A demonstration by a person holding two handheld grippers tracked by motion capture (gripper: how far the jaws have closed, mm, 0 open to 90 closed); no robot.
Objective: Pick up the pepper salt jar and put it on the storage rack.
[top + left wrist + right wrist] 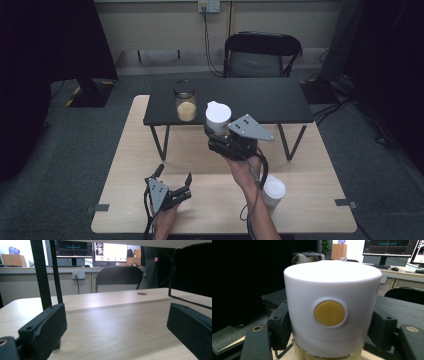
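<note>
White-lidded jar (218, 116) clamped in right gripper (226, 134); keep upright, raise clear of shelf (260, 107) edge toward 12 o'clock; left gripper (172, 187) released.

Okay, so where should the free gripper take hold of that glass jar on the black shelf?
Probably the glass jar's body just under its dark lid, jaws level. It stands upright near the black shelf's front left edge, so come from the front; the open left gripper is on that side.

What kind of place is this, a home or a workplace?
Most likely a lab or office set up for recording. Computer monitors stand on a desk along the wall, a black folding chair faces a light wooden table, and cables run across the grey carpet.
</note>
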